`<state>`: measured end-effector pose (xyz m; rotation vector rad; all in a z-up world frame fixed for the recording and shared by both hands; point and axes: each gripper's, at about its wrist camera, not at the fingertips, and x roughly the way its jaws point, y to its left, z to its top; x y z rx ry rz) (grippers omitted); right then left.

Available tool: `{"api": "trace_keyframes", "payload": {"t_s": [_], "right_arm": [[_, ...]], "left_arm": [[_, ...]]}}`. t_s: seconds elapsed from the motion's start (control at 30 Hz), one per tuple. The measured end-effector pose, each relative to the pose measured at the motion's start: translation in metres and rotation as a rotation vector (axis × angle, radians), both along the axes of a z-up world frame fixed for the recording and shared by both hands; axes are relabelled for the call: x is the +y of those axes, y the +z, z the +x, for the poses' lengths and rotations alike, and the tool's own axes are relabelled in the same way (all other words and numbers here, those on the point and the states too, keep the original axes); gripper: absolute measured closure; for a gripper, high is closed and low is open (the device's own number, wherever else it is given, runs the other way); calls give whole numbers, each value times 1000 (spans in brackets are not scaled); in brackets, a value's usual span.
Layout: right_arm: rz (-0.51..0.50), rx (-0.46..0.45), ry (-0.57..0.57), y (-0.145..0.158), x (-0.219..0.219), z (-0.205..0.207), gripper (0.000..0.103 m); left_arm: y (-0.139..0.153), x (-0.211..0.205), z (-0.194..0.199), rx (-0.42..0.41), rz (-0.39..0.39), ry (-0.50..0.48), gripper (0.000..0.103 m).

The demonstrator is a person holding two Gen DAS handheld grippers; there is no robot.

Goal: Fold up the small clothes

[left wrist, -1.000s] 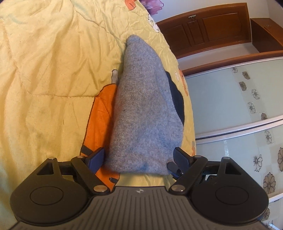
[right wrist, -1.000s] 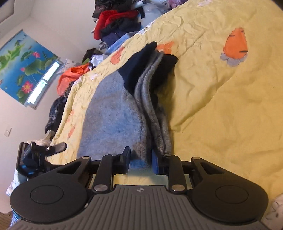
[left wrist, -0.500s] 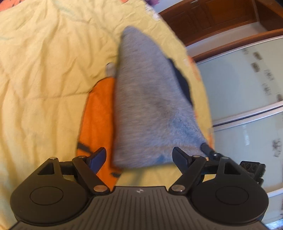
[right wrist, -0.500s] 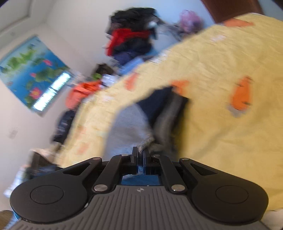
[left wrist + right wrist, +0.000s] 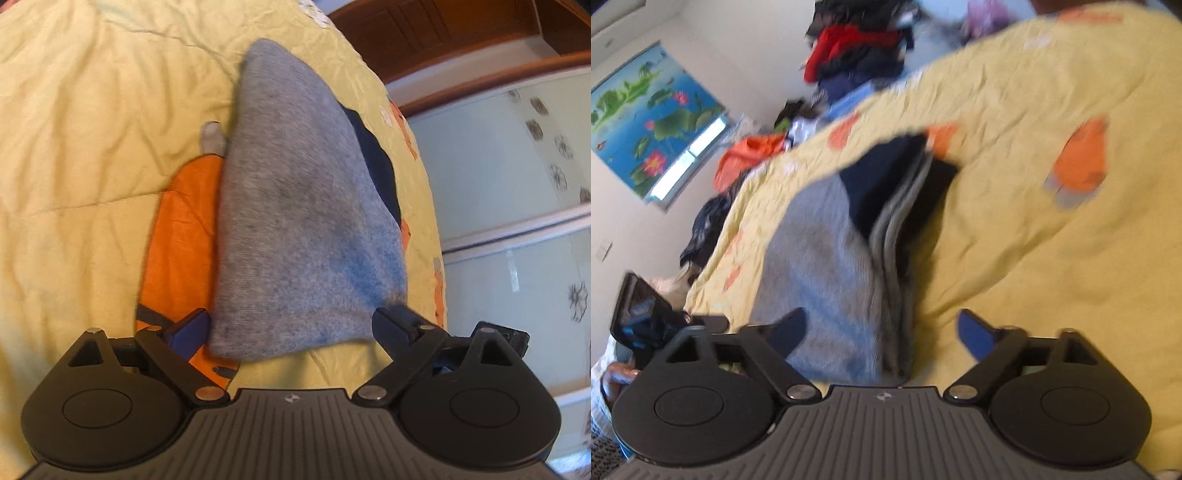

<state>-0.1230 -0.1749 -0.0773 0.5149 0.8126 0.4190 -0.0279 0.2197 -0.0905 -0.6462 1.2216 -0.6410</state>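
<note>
My grey garment [image 5: 295,229] lies folded on the bed [image 5: 92,147], its long axis running from bottom centre toward the frame's top between the wide, empty fingers of my left tool [image 5: 291,326], while my right tool [image 5: 881,326], equally wide, straddles its stacked edge.

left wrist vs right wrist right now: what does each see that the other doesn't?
Left wrist only: wooden cabinets and floral glass panels past the bed edge.
Right wrist only: clothes pile, lotus picture, and the garment's stacked folded edge.
Both: grey garment with navy part lying on the yellow quilt, and each gripper, left and right, with jaws open, holding nothing.
</note>
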Motion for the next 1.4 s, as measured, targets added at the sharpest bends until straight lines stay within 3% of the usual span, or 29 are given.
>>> {"api": "trace_keyframes", "payload": {"t_s": [0.03, 0.07, 0.1, 0.23, 0.4, 0.5, 0.6, 0.67, 0.77, 0.83, 0.87, 0.93, 0.97, 1.0, 1.1, 1.17, 1.2, 1.4], "right_arm": [[-34, -2, 3, 0, 8, 1, 57], [-20, 49, 11, -3, 12, 5, 85], [23, 57, -16, -3, 11, 4, 85], [77, 2, -51, 19, 10, -12, 86], [66, -49, -52, 47, 13, -38, 86], [44, -29, -45, 41, 14, -48, 87], [-94, 42, 21, 14, 25, -48, 84], [-80, 47, -9, 11, 18, -49, 70], [-80, -39, -96, 31, -3, -46, 69], [-8, -65, -116, 39, -19, -34, 69], [38, -64, -109, 38, -25, -24, 69], [103, -38, -92, 32, -27, -2, 69], [125, -16, -89, 26, -27, 10, 69], [139, -1, -105, 20, -26, 19, 66], [202, 55, -105, 3, -24, 44, 65], [215, 56, -91, -2, -16, 49, 67], [183, 53, -92, -2, -12, 51, 87], [128, -49, -86, 29, -6, 42, 88]], "left_arm": [[1, -4, -1, -3, 1, -15, 14], [1, -8, 0, 6, 22, -31, 57], [-2, -12, 3, 28, 44, -50, 88], [5, -14, 2, -7, 78, -76, 90], [22, -2, -10, -49, 82, -81, 91], [18, 10, -21, -36, 81, -85, 93], [-6, 21, -29, 16, 107, -76, 94], [-16, 37, -28, 83, 38, -25, 91], [17, 47, -31, -40, 193, -12, 84], [42, 50, -32, -117, 155, -12, 83], [53, 47, -31, -153, 136, -10, 77], [71, 31, -22, -232, 104, -2, 46], [76, 18, -15, -272, 77, -7, 21], [77, 7, -8, -299, 63, -7, 16], [65, -31, 19, -314, 69, -21, 16], [53, -52, 32, -340, 125, -23, 17], [46, -58, 37, -354, 152, -19, 18], [37, -66, 26, -462, 212, -45, 21]]}}
